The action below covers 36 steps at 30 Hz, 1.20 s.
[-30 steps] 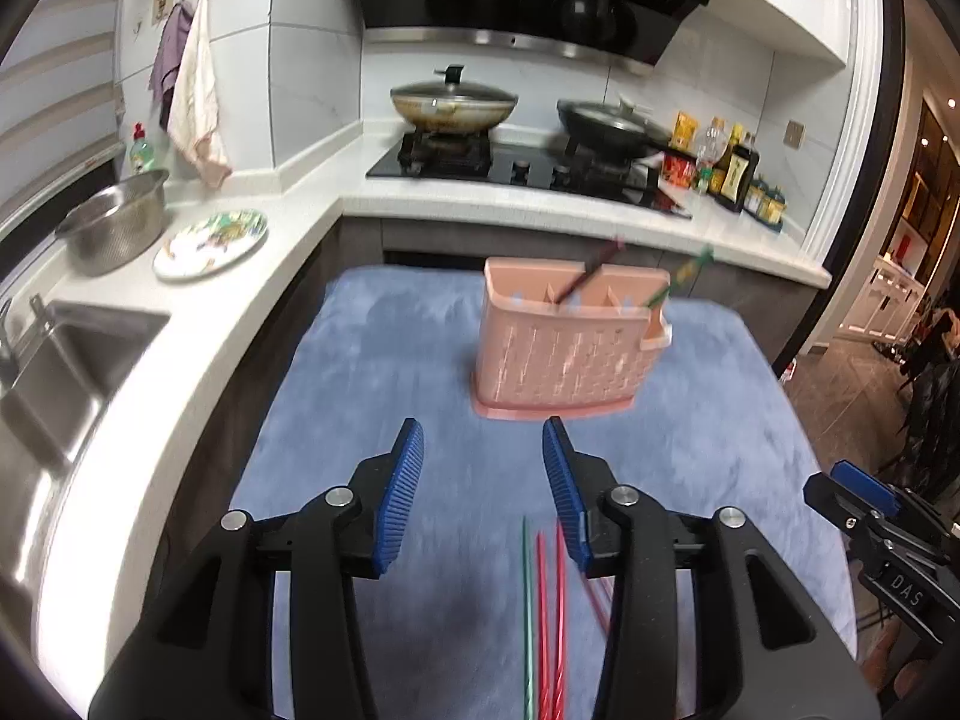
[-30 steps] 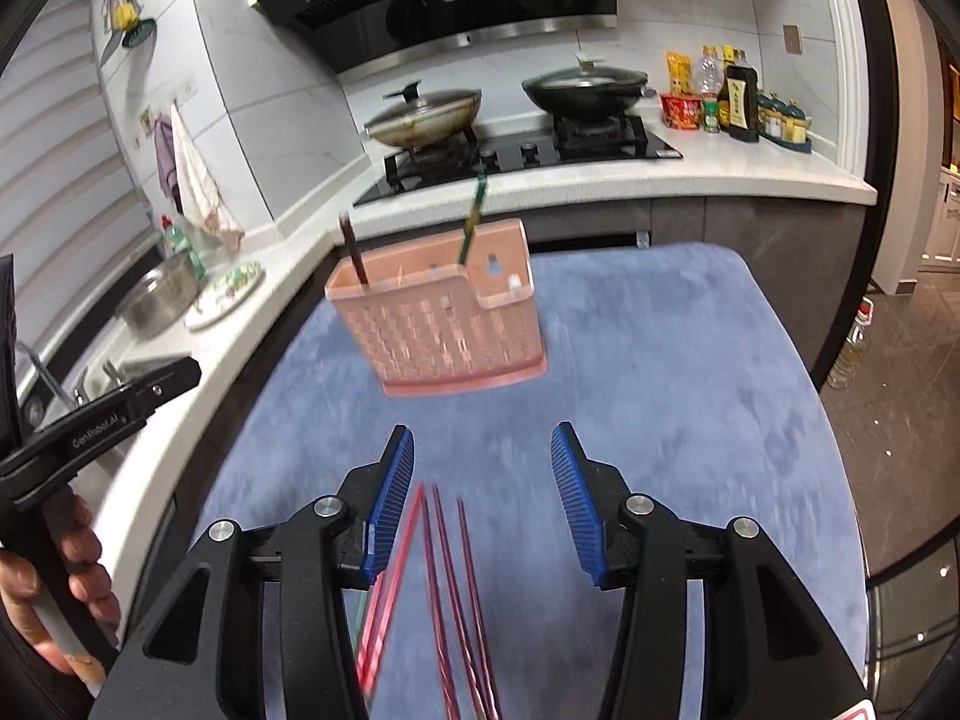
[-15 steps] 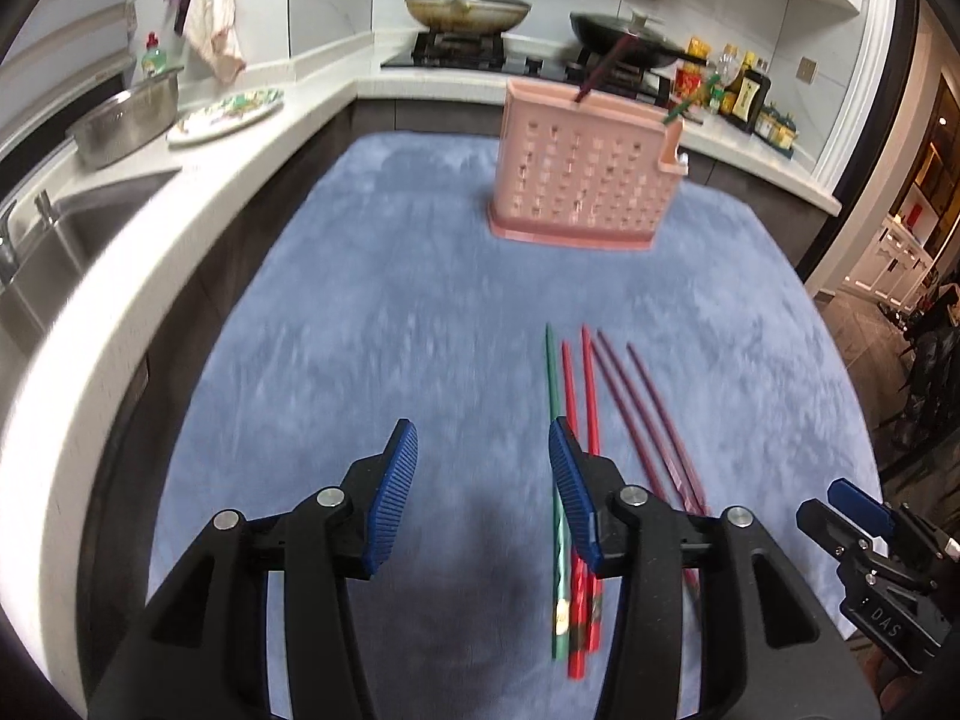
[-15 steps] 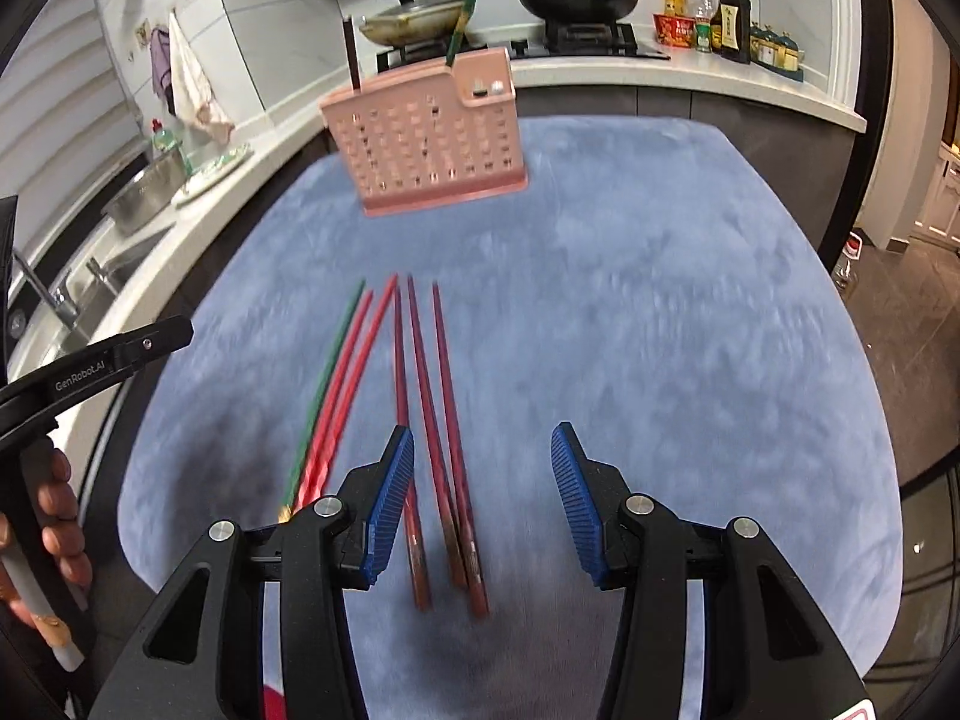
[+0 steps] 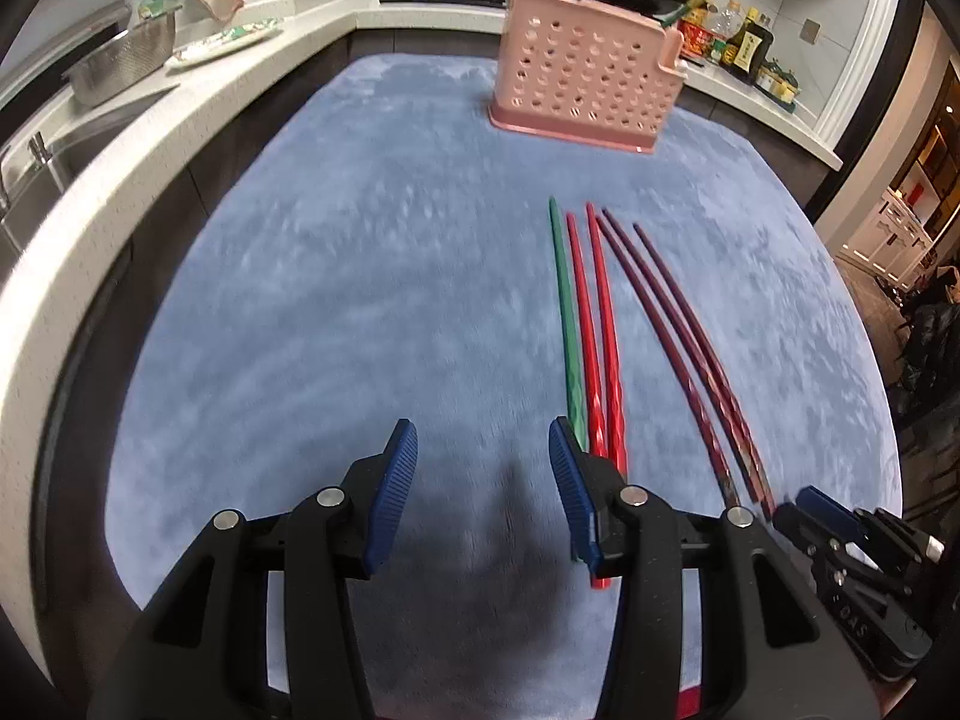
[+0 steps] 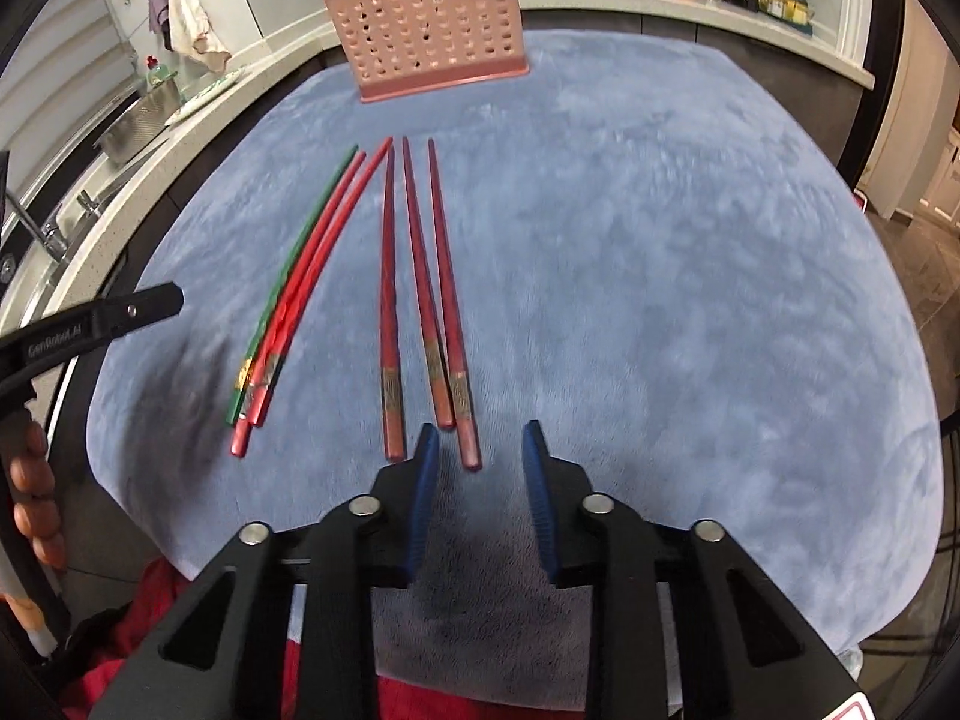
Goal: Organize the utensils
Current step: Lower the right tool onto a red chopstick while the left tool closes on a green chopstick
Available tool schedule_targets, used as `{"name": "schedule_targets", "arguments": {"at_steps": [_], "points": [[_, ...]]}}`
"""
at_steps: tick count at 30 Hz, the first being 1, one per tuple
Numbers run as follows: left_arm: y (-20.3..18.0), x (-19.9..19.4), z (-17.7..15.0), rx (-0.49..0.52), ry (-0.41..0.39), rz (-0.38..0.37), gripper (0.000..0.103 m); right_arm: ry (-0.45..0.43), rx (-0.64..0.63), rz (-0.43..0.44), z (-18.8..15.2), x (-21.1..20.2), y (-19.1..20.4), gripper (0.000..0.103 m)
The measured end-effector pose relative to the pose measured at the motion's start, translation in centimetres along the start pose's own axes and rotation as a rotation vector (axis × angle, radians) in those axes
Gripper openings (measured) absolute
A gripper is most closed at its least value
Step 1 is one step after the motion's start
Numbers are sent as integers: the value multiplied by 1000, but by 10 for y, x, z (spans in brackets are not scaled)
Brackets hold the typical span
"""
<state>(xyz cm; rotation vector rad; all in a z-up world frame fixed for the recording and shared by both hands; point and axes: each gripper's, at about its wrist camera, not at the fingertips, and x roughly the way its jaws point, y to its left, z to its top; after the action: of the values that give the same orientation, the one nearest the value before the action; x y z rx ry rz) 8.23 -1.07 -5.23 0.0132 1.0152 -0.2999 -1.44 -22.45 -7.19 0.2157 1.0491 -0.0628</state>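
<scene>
So the pink perforated plastic utensil holder (image 6: pixel 429 24) sits at 12 o'clock on the fuzzy blue-grey table mat (image 6: pixel 660 276), with a couple of chopsticks already poking out the top. Six loose ones lie on the mat: a thin green chopstick (image 6: pixel 297 267) and two bright red chopsticks (image 6: pixel 315 276) bunched at about 10 o'clock, then three dark red chopsticks (image 6: pixel 420 294) just ahead of the right gripper (image 6: pixel 480 441). Its jaws have just been closing but still stand apart, one dark red butt end right at the gap, nothing pinched. The left gripper (image 5: pixel 483 441) is spread, empty, the green and red ends passing under its right-hand finger.
</scene>
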Motion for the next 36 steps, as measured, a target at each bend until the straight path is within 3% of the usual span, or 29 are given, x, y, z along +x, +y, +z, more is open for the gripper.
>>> {"name": "schedule_targets", "arguments": {"at_steps": [13, 16, 27, 36], "points": [[-2, 5, -17, 4, 34, -11, 44, 13, 3, 0, -2, 12, 1, 15], [-3, 7, -18, 9, 40, -17, 44, 7, 5, -13, 0, 14, -1, 9], [-20, 14, -26, 44, 69, -62, 48, -8, 53, -22, 0, 10, -12, 9], [-19, 30, -33, 39, 105, -49, 47, 0, 61, -14, -1, 11, -13, 9]]}}
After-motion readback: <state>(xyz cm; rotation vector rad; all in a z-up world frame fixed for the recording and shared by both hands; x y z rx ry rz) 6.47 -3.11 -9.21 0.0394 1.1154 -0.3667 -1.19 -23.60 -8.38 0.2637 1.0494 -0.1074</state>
